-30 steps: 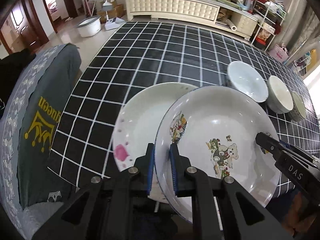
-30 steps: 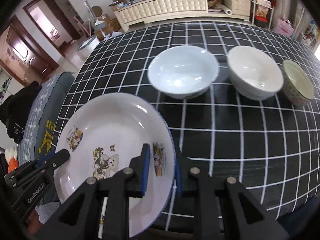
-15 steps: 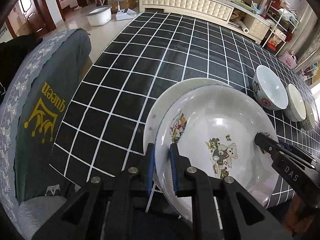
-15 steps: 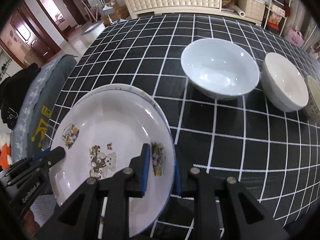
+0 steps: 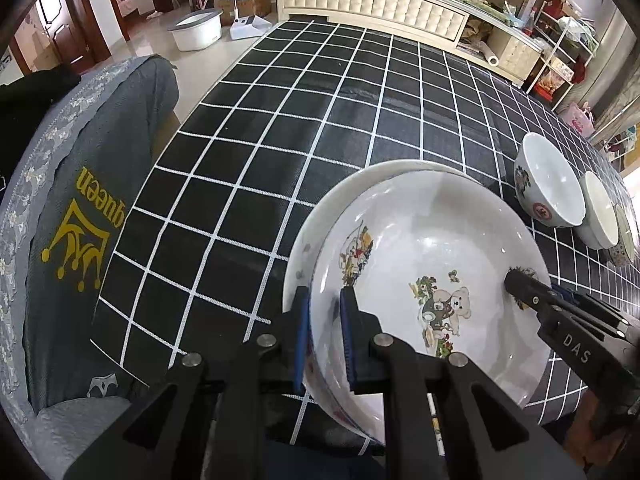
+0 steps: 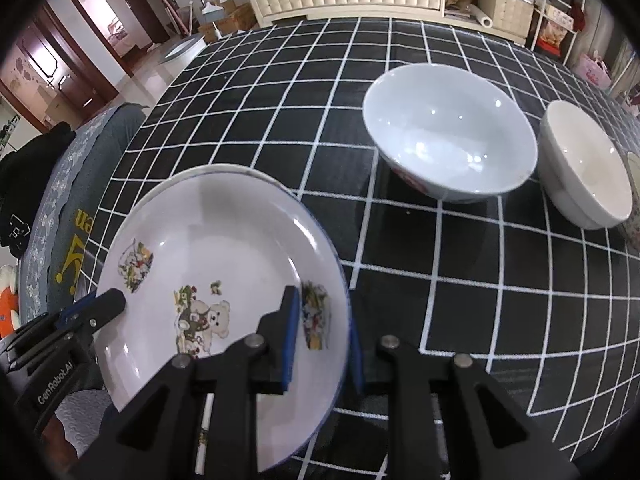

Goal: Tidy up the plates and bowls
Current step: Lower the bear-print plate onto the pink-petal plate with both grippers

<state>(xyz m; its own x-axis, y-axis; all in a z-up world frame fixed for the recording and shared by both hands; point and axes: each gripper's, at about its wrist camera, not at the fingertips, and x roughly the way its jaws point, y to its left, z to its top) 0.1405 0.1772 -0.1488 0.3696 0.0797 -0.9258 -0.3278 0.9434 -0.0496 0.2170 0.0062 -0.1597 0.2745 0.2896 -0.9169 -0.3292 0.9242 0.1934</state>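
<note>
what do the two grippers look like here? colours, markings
Both are matte black, angular, two-finger units with blue pads on the inner finger faces and silver round screw heads on the linkages. The left gripper, seen from the right wrist view, carries white "GenRobot.AI" lettering on its side. The right gripper, seen from the left wrist view, shows white "DAS" lettering. No cables or sleeves are visible.

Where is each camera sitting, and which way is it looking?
Left wrist: sits on the left gripper, looking steeply down along fingers clamped on the bear plate rim; the right gripper shows at the far rim.
Right wrist: sits on the right gripper, looking down at the same plate and three bowls; the left gripper shows.
Shared: bear plate, white plate beneath, checked table, bowls.
</note>
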